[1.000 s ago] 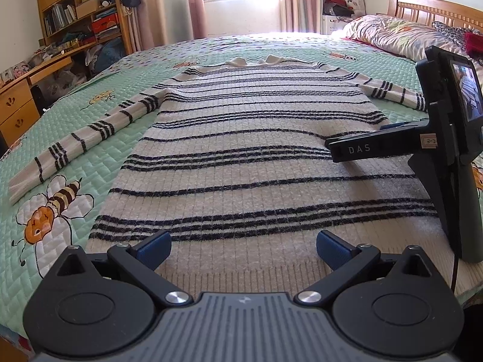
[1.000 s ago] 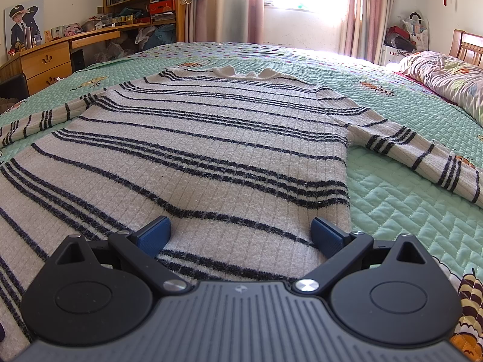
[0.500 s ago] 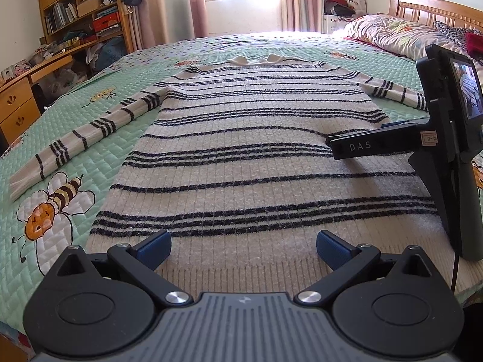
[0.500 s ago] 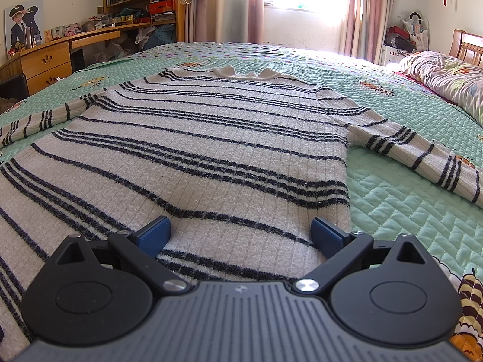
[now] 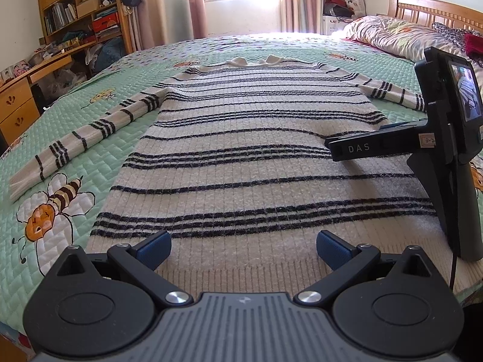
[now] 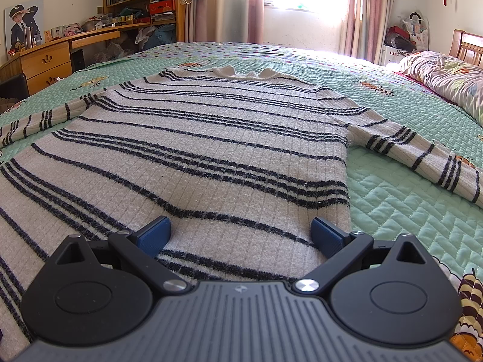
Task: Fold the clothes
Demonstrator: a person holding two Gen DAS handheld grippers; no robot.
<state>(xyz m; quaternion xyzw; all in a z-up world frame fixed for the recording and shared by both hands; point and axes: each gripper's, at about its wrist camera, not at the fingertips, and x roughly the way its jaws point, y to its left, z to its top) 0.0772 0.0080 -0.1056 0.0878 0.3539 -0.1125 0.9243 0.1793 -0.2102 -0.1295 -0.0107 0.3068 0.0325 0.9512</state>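
Note:
A cream sweater [image 5: 250, 163] with dark stripes lies flat on the green quilted bed, collar at the far end, both sleeves spread outward. My left gripper [image 5: 244, 249] hovers open over the hem, blue pads wide apart, nothing between them. In the left wrist view the right gripper's black body [image 5: 446, 150] stands over the sweater's right side. From the right wrist view the same sweater [image 6: 211, 157] fills the frame, and my right gripper [image 6: 240, 235] is open above the lower right part of the body, near the side edge. The right sleeve [image 6: 422, 154] runs off to the right.
The green quilt [image 5: 60, 138] with bee prints covers the bed. A pillow and wooden headboard [image 5: 422, 9] sit at the far right. A wooden desk and bookshelves [image 5: 60, 30] stand along the left wall, beyond the bed edge. Curtains and a bright window are behind.
The left wrist view has shifted slightly, the sweater sitting a bit farther away. The right wrist view is unchanged. Both grippers stay open.

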